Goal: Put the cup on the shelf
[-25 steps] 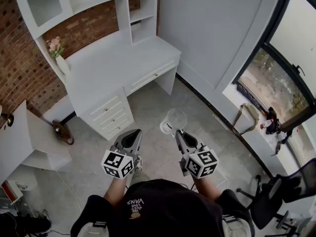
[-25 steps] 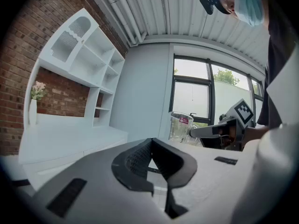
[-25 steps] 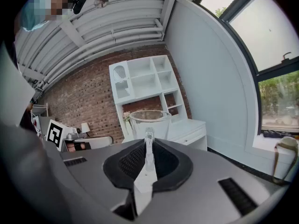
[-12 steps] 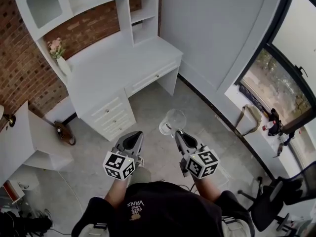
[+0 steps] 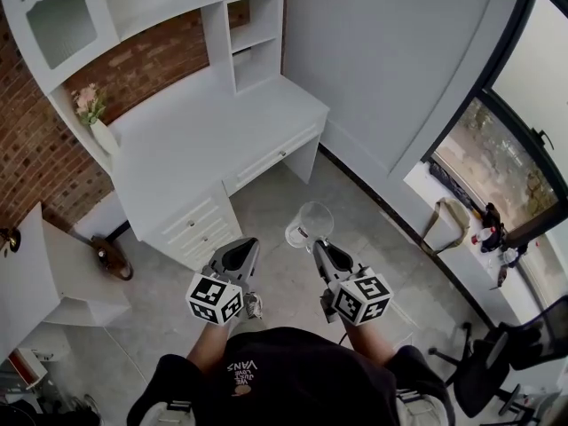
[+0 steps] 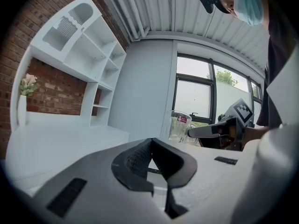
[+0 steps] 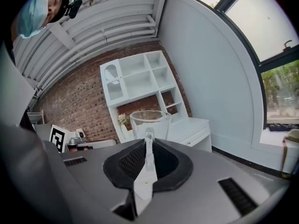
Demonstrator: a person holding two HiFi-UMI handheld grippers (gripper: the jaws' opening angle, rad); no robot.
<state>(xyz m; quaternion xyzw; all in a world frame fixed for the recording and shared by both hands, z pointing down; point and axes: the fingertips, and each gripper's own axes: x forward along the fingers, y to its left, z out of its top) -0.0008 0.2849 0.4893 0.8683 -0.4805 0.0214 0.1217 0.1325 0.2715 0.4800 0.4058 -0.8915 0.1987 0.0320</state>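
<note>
A clear glass cup [image 5: 311,221] hangs over the grey floor, held by its handle in my right gripper [image 5: 316,243], which is shut on it. In the right gripper view the cup [image 7: 150,122] stands upright just past the jaws, and its handle sits between the pads of the right gripper [image 7: 148,143]. My left gripper [image 5: 241,248] is beside it, shut and holding nothing; the left gripper view shows its pads meeting [image 6: 151,142] and the cup [image 6: 181,126] off to the right. The white shelf unit [image 5: 254,32] rises above the white desk [image 5: 204,131], ahead and to the left.
A white vase with pink flowers [image 5: 98,124] stands on the desk's left end. Drawers [image 5: 197,224] face me below the desk. A low white table [image 5: 35,264] is at the left. A window ledge with a bag [image 5: 444,222] and a black chair [image 5: 497,353] are on the right.
The desk and shelf have shifted slightly in the head view as the person moves. Both grippers stay side by side, and the cup is still held in the right one.
</note>
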